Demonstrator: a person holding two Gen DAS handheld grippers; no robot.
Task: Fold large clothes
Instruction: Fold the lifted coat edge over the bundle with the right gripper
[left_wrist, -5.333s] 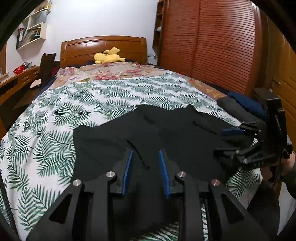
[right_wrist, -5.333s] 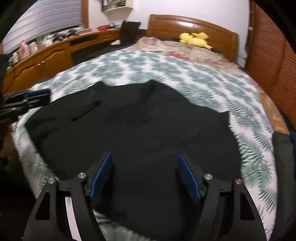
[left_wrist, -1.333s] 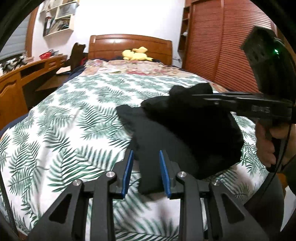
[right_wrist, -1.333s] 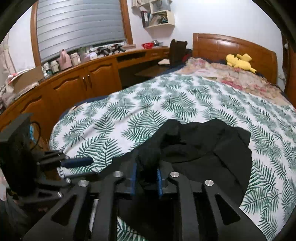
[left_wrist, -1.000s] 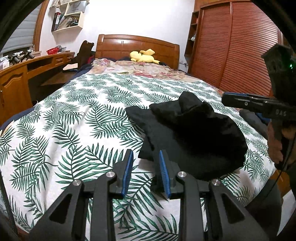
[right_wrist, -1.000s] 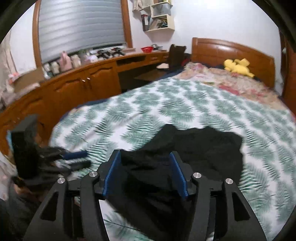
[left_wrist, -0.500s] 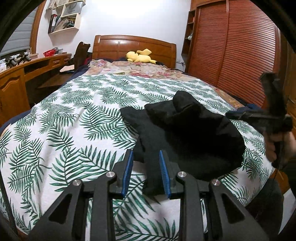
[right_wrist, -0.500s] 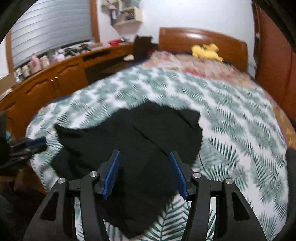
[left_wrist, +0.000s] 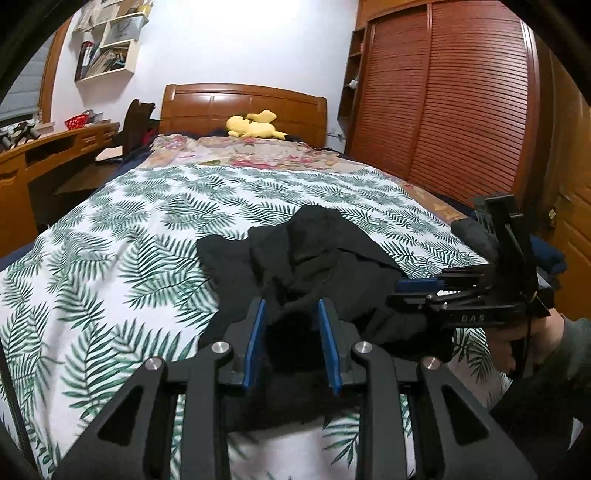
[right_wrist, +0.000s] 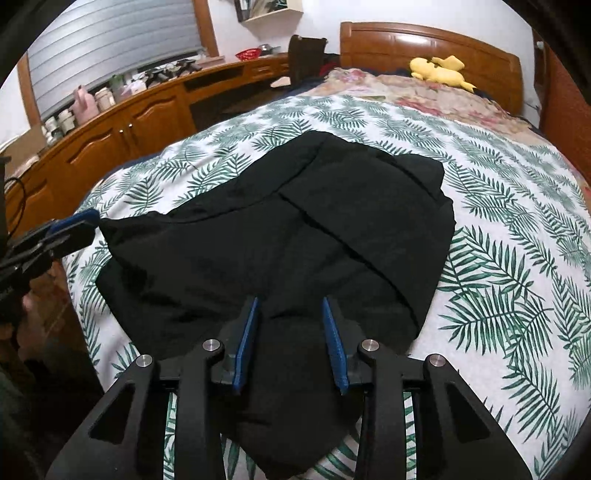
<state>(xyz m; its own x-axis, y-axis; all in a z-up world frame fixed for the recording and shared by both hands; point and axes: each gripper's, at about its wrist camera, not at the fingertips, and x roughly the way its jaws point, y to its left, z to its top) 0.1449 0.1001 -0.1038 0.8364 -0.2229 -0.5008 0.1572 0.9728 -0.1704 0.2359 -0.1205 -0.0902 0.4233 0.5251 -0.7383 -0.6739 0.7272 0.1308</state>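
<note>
The black garment (right_wrist: 295, 229) lies on the near part of the bed, on the white bedspread (right_wrist: 517, 229) printed with green fern leaves. In the right wrist view it spreads in a broad, partly folded shape, with one layer lapped over another along a diagonal edge; in the left wrist view it looks bunched into a rumpled heap (left_wrist: 317, 258).

The right gripper (right_wrist: 290, 332) sits low over the near edge of the cloth. Its blue-padded jaws stand apart, with black fabric lying between and beneath them, and I cannot tell whether the pads press on any of it. Seen from the left wrist view, the same gripper (left_wrist: 421, 290) reaches in from the right side, at the garment's right edge.

The left gripper (left_wrist: 290, 339) hovers over the other near corner, its jaws also parted with dark cloth between them. In the right wrist view one corner of the garment stretches taut to the tip of that gripper (right_wrist: 79, 227) at the left edge, so there the fingers appear to pinch the fabric.

Farther off, a yellow plush toy (left_wrist: 255, 127) rests by the wooden headboard (left_wrist: 243, 107). A louvred wardrobe (left_wrist: 450, 99) stands to one side, and a wooden desk unit (right_wrist: 122, 125) on the other.
</note>
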